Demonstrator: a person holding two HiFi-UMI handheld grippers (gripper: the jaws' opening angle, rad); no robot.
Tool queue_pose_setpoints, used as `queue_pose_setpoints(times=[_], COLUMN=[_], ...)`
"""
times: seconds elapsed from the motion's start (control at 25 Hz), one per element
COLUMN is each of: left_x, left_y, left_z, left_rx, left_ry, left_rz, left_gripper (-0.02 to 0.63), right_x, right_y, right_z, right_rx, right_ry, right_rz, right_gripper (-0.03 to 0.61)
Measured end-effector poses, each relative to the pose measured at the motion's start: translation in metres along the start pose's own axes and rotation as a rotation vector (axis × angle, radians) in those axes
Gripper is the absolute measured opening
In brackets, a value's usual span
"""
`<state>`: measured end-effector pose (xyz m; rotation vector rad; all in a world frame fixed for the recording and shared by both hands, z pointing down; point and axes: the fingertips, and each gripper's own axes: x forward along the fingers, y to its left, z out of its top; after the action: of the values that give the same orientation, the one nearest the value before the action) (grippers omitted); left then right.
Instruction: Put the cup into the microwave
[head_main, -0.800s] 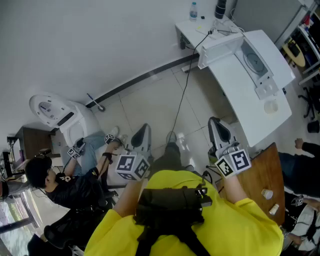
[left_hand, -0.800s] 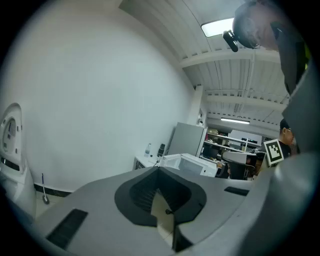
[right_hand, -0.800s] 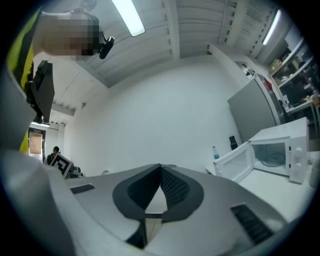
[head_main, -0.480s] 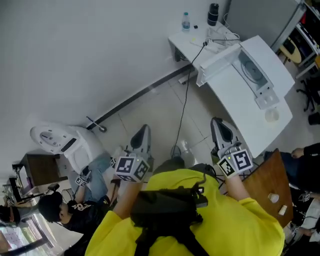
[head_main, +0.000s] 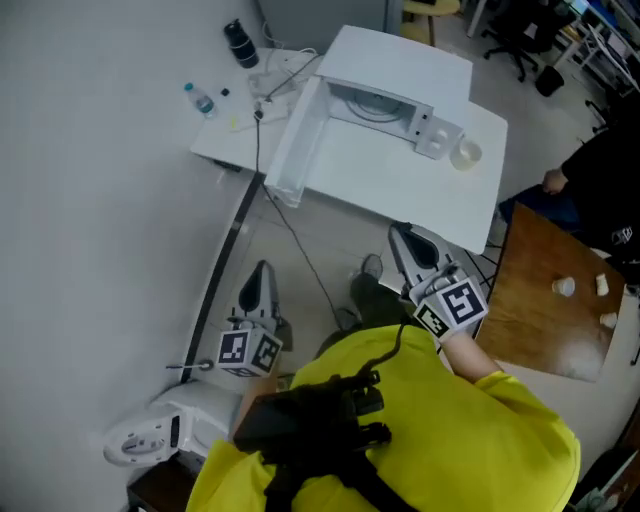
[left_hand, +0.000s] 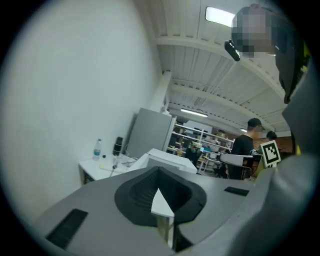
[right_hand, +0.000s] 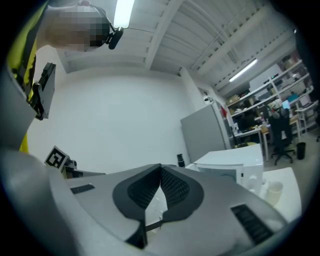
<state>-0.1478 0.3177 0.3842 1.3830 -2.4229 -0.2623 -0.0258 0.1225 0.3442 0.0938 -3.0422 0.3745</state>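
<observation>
The white microwave (head_main: 398, 72) stands on a white table (head_main: 400, 195) ahead, its door (head_main: 296, 138) swung open to the left. A pale translucent cup (head_main: 466, 153) sits on the table just right of the microwave, also in the right gripper view as the cup (right_hand: 274, 190) beside the microwave (right_hand: 235, 162). My left gripper (head_main: 258, 283) hangs over the floor, well short of the table, shut and empty (left_hand: 159, 171). My right gripper (head_main: 406, 243) is close to the table's near edge, pads together with nothing between them (right_hand: 160, 168).
A water bottle (head_main: 198, 100) and a black flask (head_main: 241, 44) stand on a small table left of the microwave. A cable (head_main: 300, 240) runs down across the floor. A brown wooden table (head_main: 545, 300) and a person in black (head_main: 600, 180) are at the right.
The head view has swung round, so the microwave table now lies straight ahead and closer. The seated person at the lower left has left the view. Both grippers stay shut.
</observation>
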Motion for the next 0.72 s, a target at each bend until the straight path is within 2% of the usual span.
queue_pose_setpoints(times=[0.12, 0.44, 0.72], left_x=[0.074, 0.248, 0.338], left_y=[-0.035, -0.145, -0.196], left_z=[-0.002, -0.016, -0.049], left_rx=[0.025, 0.111, 0.161], left_ry=[0.043, 0.103, 0.136], left_rz=[-0.148, -0.484, -0.591], left_gripper=[0.000, 0.000, 0.013], right_x=[-0.010, -0.029, -0.030], right_y=[-0.058, -0.190, -0.263], right_z=[0.005, 0.021, 0.012], right_rx=[0.016, 0.043, 0.069], right_ry=[-0.025, -0.076, -0.064], right_rz=[-0.135, -0.418, -0.537], right_gripper=[0.006, 0.006, 0.006])
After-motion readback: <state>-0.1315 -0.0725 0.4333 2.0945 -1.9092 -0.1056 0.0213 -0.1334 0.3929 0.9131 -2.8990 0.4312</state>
